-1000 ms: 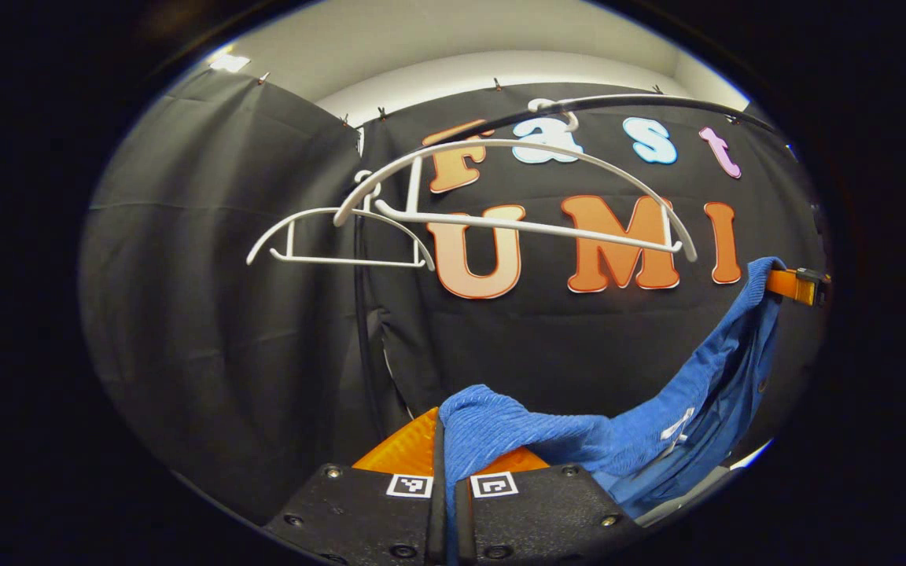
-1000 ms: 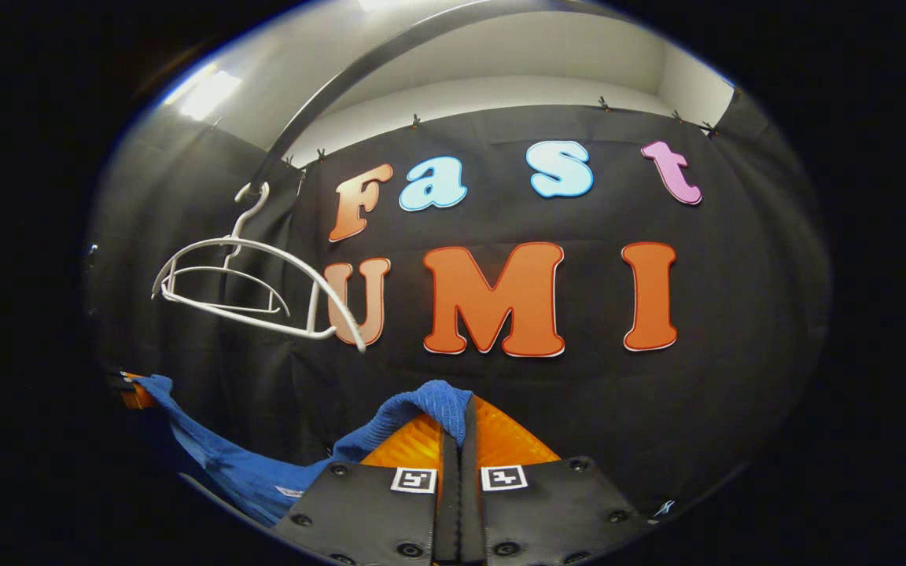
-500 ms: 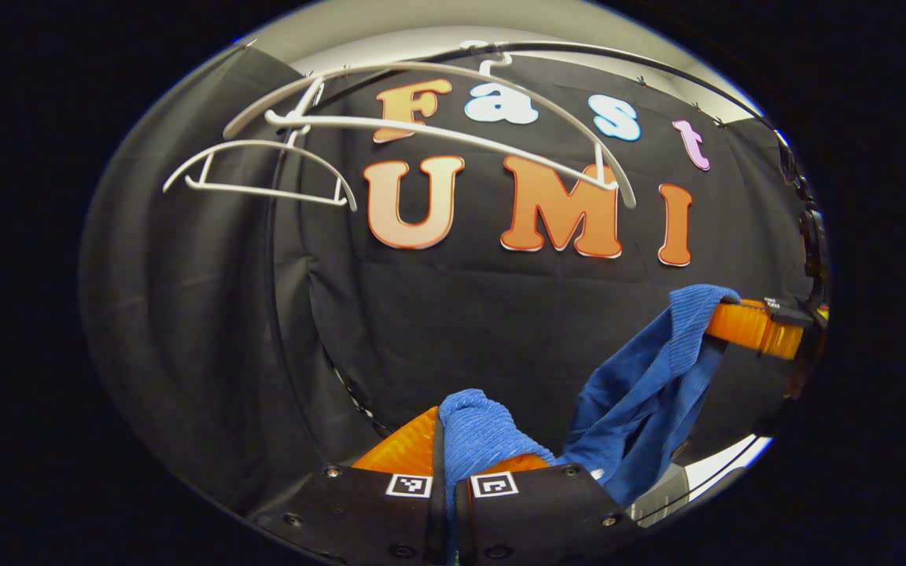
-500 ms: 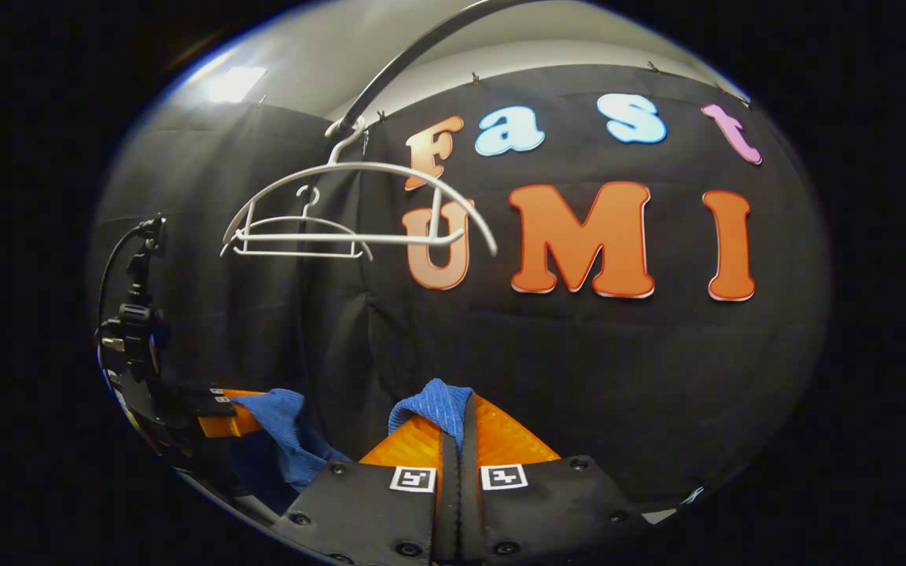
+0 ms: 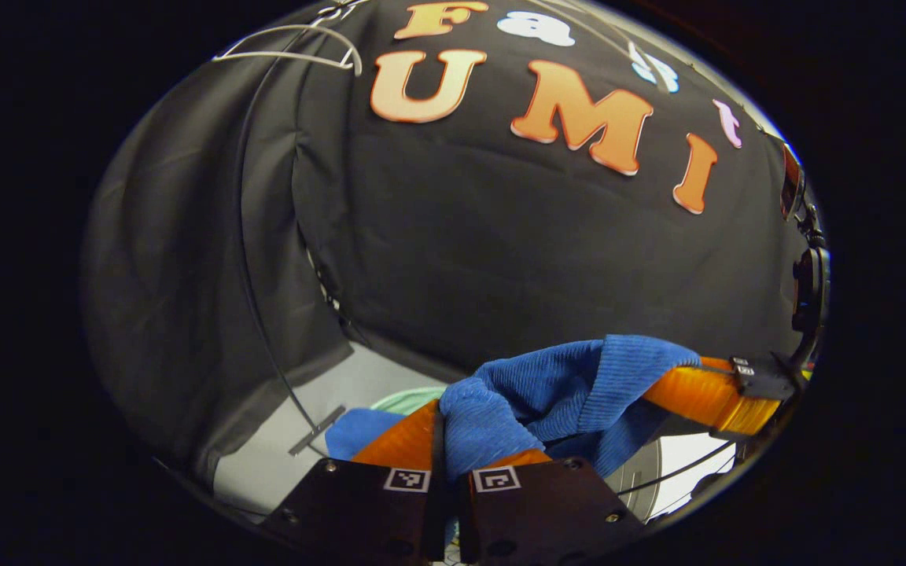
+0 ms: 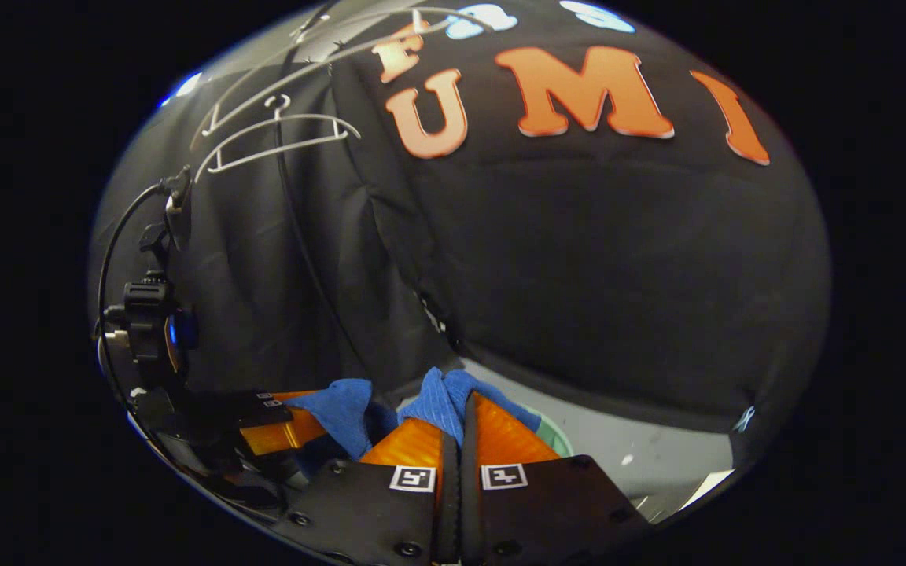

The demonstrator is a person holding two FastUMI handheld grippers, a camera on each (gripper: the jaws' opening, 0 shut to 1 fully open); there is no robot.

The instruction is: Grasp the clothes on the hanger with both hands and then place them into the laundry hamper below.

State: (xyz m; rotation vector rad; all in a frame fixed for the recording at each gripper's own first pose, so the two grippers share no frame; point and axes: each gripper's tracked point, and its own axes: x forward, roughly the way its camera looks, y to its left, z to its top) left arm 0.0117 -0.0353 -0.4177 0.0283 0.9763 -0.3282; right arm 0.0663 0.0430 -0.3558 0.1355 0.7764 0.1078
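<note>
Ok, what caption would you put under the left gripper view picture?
Left gripper and right gripper hold a blue knit garment above the pale green hamper.

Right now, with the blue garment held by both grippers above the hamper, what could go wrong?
1. The blue knitted garment is pinched only at small bunched folds by the left gripper and right gripper; it may slip unevenly.
2. Just a sliver of the pale green hamper rim shows, so cloth might drape over the edge.

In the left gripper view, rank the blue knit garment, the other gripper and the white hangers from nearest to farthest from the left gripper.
1. Blue knit garment, pinched in the left gripper.
2. Other gripper, lower right.
3. White hangers, top left, high up.
</note>
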